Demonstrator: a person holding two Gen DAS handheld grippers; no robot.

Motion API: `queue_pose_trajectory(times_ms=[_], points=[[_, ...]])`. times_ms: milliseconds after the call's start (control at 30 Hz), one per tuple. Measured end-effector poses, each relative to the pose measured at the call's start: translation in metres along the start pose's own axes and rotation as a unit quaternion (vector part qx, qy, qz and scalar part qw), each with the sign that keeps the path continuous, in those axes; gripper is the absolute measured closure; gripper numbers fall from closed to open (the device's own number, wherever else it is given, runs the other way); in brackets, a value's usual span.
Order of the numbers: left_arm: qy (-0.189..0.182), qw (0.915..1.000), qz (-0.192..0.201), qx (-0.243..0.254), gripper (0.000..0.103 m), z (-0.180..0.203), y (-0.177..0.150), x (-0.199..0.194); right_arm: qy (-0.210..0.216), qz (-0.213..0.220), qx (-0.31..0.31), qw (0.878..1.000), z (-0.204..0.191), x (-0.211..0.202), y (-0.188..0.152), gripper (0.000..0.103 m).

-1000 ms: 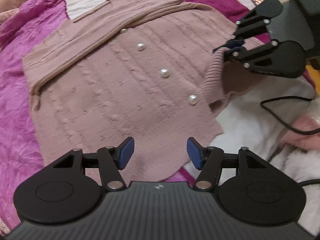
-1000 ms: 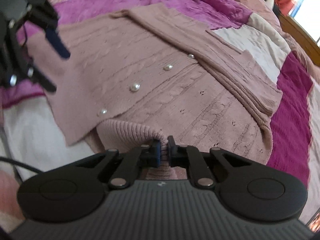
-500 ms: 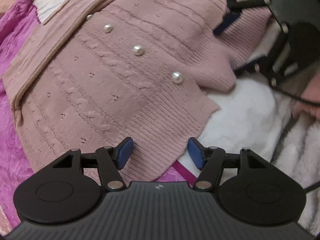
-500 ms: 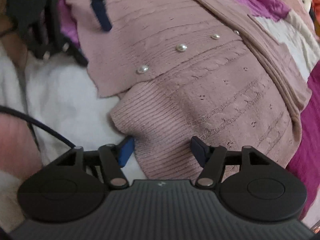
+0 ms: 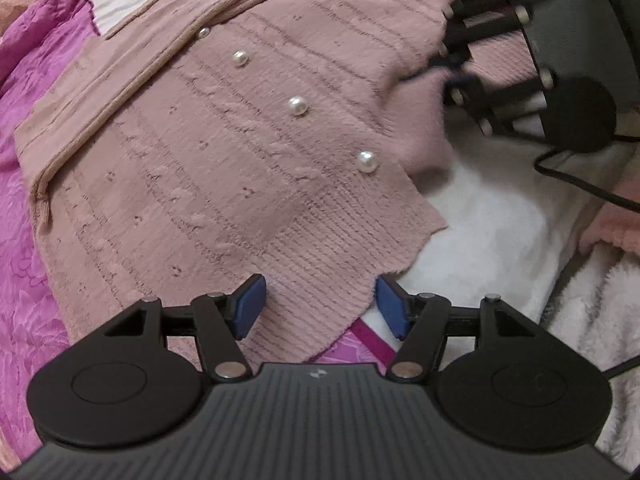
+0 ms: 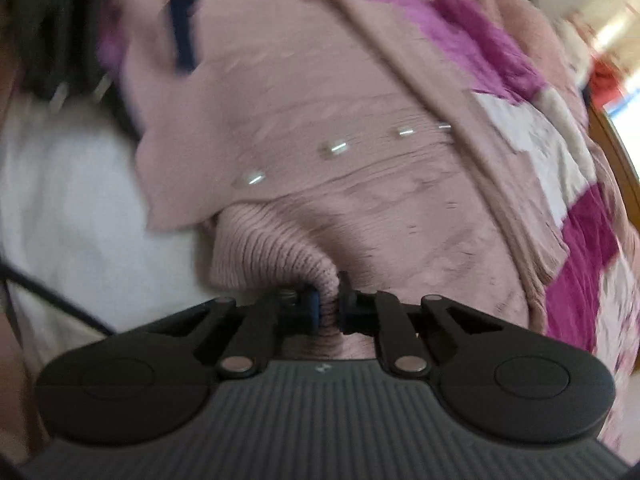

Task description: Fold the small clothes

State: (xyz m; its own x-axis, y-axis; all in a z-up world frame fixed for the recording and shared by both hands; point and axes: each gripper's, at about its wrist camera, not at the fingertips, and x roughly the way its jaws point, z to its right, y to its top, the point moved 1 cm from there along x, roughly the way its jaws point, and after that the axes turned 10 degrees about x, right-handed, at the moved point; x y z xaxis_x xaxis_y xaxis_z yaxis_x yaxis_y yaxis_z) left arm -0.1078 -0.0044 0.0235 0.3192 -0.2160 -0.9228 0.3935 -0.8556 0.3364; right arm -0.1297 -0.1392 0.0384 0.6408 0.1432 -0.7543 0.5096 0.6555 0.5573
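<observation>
A dusty-pink knit cardigan (image 5: 240, 152) with pearl buttons (image 5: 297, 105) lies flat on the bed, one sleeve folded across its far side. My left gripper (image 5: 318, 306) hovers open over the near hem corner, and ribbed fabric lies between its blue pads without being pinched. My right gripper (image 6: 330, 304) is shut on a raised bunch of the ribbed hem (image 6: 276, 248) of the other front panel. In the left wrist view the right gripper (image 5: 452, 68) shows blurred at the upper right, with pink knit in it. The right wrist view is motion-blurred.
A magenta and pink patchwork quilt (image 5: 36, 272) lies under the cardigan. A white fluffy blanket (image 5: 492, 216) lies on the hem side, with a black cable (image 5: 580, 184) running over it. A wooden bed edge (image 6: 616, 148) shows far right.
The right gripper opened over the ribbed hem, then shut on it again and pulled it up. The left gripper stayed open and rolled slightly over the hem corner.
</observation>
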Motion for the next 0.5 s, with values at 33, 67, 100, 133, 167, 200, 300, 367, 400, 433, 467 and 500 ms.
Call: queue_pose_trajectory(times_ms=[33,67,100,133,167,200,300,367,400,433,467,500], points=[[-0.003,1.0,0.005,0.001,0.034,0.002,-0.003,-0.005,0.0,0.008,0.021,1.0,0.008,-0.005,0.004,0.092],[-0.005,0.9999,0.01,0.002,0.034,0.003,-0.002,-0.006,0.002,0.012,0.038,0.999,0.015,-0.007,0.007,0.092],[-0.005,0.9999,0.012,0.003,0.034,0.004,-0.001,-0.007,0.006,0.017,0.058,0.998,0.024,-0.01,0.012,0.092],[-0.003,0.9999,0.016,0.005,0.034,0.005,0.0,-0.008,0.008,0.02,0.074,0.997,0.031,-0.012,0.015,0.092],[0.0,0.9998,0.018,0.008,0.034,0.006,0.002,-0.008,0.01,0.024,0.087,0.996,0.037,-0.014,0.019,0.092],[0.002,0.9998,0.019,0.01,0.034,0.007,0.005,-0.008,0.012,0.026,0.096,0.995,0.041,-0.013,0.021,0.092],[0.018,0.9995,0.02,0.017,0.034,0.01,0.01,-0.006,0.016,0.038,0.122,0.992,0.048,-0.018,0.028,0.092],[0.042,0.9989,0.008,0.021,0.034,0.011,0.011,-0.001,0.017,0.043,0.132,0.99,0.049,-0.02,0.032,0.092],[0.053,0.9983,0.0,0.023,0.034,0.009,0.011,0.003,0.014,0.047,0.133,0.99,0.049,-0.022,0.032,0.092],[0.072,0.9971,-0.012,0.025,0.034,0.008,0.009,0.006,0.012,0.049,0.135,0.99,0.05,-0.022,0.032,0.092],[0.085,0.9959,-0.019,0.025,0.034,0.006,0.008,0.008,0.01,0.049,0.136,0.989,0.05,-0.023,0.031,0.092],[0.099,0.9944,-0.028,0.025,0.034,0.004,0.004,0.01,0.009,0.05,0.138,0.989,0.05,-0.023,0.03,0.092]])
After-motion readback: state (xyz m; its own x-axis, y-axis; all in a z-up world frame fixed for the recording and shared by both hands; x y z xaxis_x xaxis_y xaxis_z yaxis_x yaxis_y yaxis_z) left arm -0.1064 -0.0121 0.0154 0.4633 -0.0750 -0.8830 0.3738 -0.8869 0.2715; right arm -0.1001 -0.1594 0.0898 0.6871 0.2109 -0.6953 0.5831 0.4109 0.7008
